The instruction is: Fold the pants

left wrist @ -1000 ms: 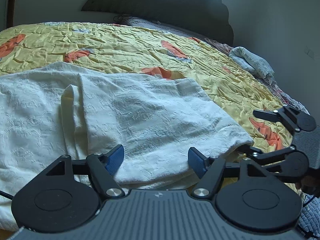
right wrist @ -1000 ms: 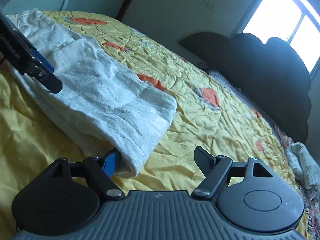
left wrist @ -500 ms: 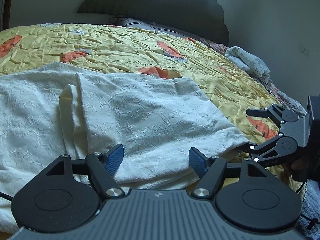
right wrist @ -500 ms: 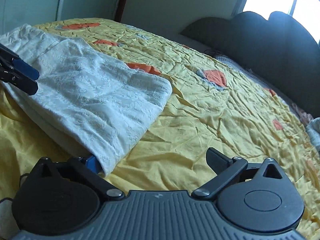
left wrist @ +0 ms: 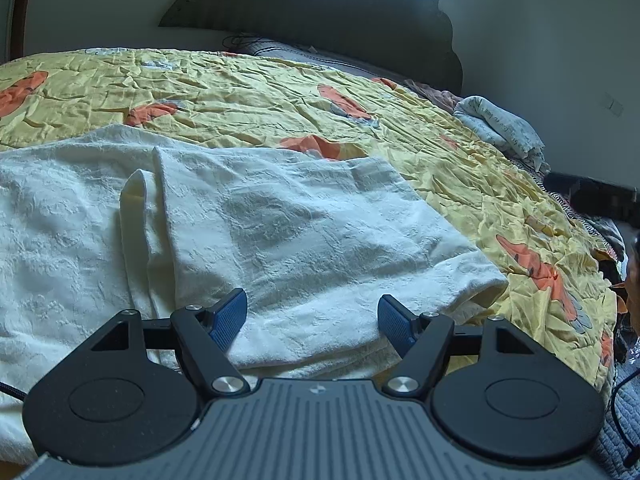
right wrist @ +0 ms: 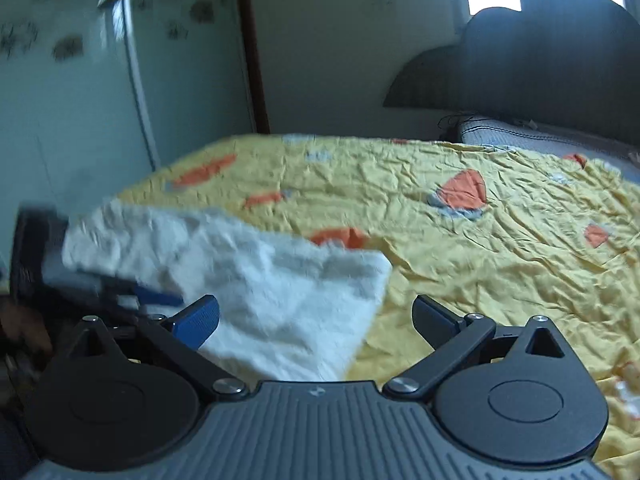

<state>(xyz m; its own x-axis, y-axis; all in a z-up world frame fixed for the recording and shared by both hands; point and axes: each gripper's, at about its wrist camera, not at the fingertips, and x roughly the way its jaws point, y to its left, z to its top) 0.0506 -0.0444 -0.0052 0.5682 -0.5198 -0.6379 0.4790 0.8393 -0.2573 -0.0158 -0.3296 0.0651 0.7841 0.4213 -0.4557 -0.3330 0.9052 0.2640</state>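
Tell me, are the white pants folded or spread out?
Folded. The white pants lie doubled in layers, edges stacked, on the yellow bedspread.

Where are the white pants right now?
The white pants lie folded on the yellow bedspread, just ahead of the left gripper.

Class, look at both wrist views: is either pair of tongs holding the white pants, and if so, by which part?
Nothing is held. The left tongs and right tongs both stand open above the white pants, pads off the cloth.
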